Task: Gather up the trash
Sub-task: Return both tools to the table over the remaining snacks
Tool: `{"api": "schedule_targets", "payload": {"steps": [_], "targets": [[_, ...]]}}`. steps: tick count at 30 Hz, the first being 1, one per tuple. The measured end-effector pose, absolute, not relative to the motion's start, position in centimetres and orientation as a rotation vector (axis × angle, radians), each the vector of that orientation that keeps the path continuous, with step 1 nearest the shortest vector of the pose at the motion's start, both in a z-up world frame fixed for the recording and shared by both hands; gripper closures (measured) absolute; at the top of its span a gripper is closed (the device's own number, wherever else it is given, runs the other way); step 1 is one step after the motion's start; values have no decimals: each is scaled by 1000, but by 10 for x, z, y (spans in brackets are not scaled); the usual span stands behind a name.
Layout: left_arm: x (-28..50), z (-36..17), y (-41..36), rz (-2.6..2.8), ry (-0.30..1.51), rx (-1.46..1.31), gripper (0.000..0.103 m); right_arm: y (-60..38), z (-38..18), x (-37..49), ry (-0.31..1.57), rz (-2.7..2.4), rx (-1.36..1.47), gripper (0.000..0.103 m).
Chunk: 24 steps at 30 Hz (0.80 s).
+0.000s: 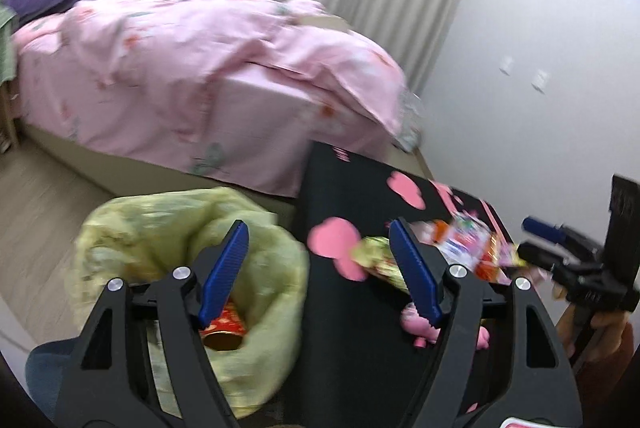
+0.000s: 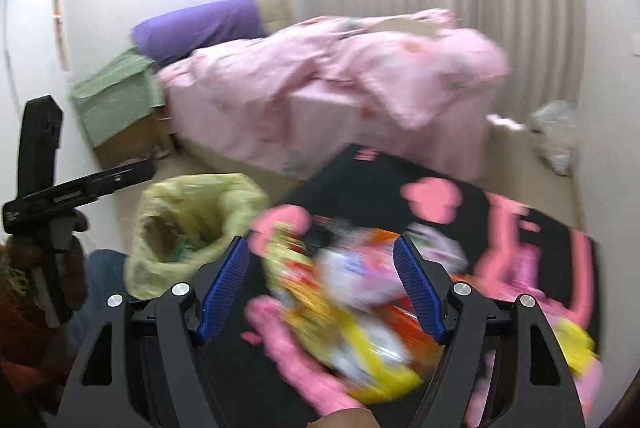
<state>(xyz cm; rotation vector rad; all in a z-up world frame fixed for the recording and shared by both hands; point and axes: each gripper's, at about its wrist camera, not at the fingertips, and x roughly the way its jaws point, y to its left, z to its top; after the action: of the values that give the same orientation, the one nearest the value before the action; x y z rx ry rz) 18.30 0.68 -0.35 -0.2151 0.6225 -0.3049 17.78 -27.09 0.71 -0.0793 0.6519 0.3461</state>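
Hovering with both sets of jaws spread wide and nothing between the pads, the left gripper (image 1: 320, 268) sits above the gap between the crumpled yellow-green plastic trash bag (image 1: 256, 312) and the black floor mat with pink shapes (image 1: 344, 179), while the right gripper (image 2: 320, 284) hangs over the mat itself. No earlier view is on hand, so only the wide stance can be stated. A red and gold can (image 1: 222, 332) already lies inside the bag, beside other scraps too blurred to name. Remaining trash is a loose heap of colourful snack wrappers (image 2: 352, 312) on the mat, directly under the right gripper; it shows blurred in both views. A pink plush toy (image 1: 416, 320) lies near the left gripper's right finger and is probably not trash. Judging by this, one drop looks finished and the next pick is starting. That pick calls for lowering the right gripper onto one wrapper, pinching thin, slippery film without scooping neighbours, then carrying it across to the bag's open mouth beside the pink-covered bed (image 1: 208, 67).
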Motion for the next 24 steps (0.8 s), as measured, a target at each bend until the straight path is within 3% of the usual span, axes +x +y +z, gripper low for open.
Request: {"api": "schedule_targets", "payload": {"steps": [14,24], "targets": [[162,-18,-170,-684,708,27,34,-462,0,94,594,-111,34,32],[188,-14,-274,-866,715,65,34,-483,-42,72,642,-83,23,32]]}}
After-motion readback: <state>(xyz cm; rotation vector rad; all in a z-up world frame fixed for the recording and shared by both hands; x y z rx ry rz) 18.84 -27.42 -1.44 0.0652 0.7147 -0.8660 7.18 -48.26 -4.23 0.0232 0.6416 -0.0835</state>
